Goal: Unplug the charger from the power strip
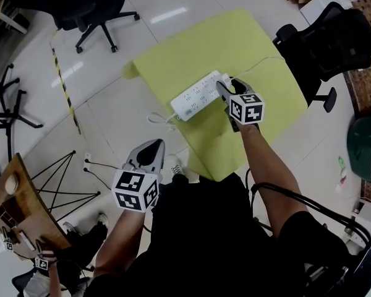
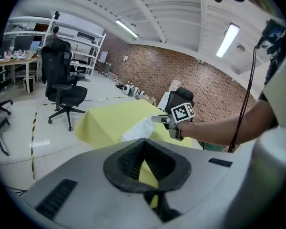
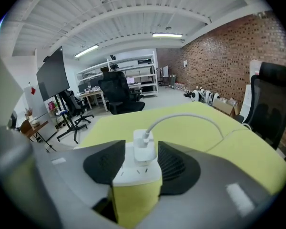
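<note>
Over the yellow table (image 1: 247,42), the right tool (image 3: 140,149) stands wide, jaws flanking the charger (image 3: 144,146) plugged into the power strip's (image 1: 196,96) two-o'clock end. It should close squarely on the plug body and pull straight out. The left tool (image 1: 149,148), closed and empty, hangs at seven o'clock.
</note>
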Tool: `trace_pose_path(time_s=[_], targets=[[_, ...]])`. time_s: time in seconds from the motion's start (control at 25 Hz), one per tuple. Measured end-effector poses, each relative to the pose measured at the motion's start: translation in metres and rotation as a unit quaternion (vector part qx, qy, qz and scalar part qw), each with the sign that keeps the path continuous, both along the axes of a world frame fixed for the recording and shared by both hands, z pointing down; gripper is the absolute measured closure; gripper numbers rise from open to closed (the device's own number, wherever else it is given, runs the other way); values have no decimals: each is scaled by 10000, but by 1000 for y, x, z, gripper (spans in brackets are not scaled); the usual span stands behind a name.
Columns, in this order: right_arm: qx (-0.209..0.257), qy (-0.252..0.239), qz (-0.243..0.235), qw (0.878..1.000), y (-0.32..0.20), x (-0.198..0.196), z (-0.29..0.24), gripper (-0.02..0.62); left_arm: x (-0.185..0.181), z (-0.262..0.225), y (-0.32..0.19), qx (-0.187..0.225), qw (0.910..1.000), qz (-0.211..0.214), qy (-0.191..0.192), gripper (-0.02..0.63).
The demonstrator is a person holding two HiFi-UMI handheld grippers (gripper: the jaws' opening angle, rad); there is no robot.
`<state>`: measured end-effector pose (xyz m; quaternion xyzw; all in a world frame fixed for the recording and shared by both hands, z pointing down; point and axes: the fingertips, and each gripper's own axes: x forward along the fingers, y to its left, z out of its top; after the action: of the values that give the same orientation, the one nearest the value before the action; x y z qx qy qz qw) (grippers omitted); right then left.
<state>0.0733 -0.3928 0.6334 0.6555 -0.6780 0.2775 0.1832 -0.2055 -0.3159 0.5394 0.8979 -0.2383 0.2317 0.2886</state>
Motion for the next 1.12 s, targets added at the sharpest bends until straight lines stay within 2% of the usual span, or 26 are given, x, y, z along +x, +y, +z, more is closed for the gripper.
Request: trace_pose_path(time_s=[0.12, 0.88, 1.12], targets=[[-69, 156, 21, 9999, 1, 2, 2, 445, -2, 0, 3, -11, 10000, -11, 18, 601], [51, 363, 97, 9993, -5, 6, -26, 459, -11, -8, 10, 62, 9999, -46, 94, 601], [30, 379, -36, 9993, 10, 2, -35, 459, -10, -10, 14, 93, 9998, -12, 165, 601]])
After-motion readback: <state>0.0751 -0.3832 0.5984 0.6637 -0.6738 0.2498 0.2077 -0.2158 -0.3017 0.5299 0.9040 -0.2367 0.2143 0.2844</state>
